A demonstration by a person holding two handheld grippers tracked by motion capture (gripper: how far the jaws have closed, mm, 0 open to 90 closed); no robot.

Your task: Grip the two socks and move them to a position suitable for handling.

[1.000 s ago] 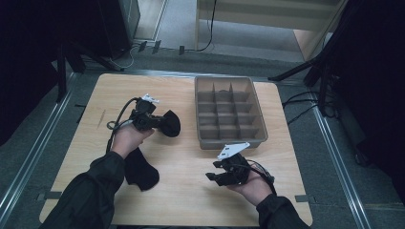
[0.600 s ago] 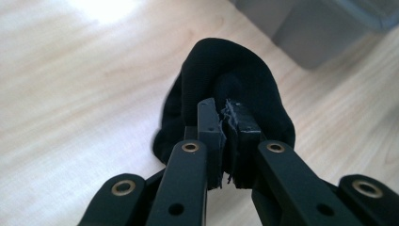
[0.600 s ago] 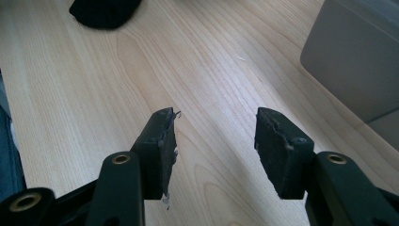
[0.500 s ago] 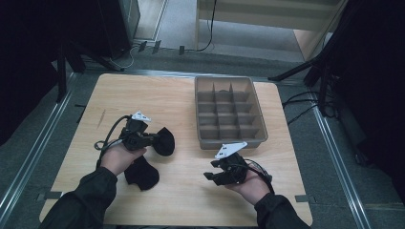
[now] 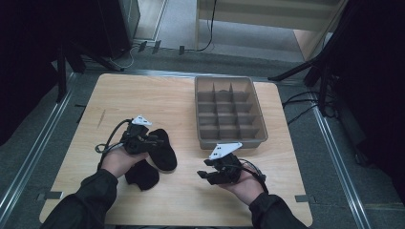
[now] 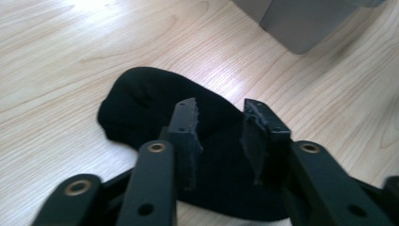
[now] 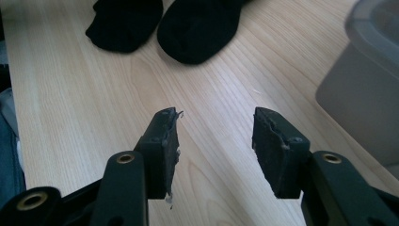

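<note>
where grey floor rings the pale wooden table, both tongs gape, the left over a black sock.

We note the table: pale wood-grain top, smooth, slight sheen. Two socks: black knit cloth, matt (soft-looking). Compartment tray: grey plastic, dull. Jaw pads look black, rough, frayed at edges.

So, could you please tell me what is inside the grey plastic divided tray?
The grey plastic divided tray shows bare compartments in the high view, with nothing visible in them. Its near wall hides the floor of the closest row, so small items there cannot be excluded.
</note>
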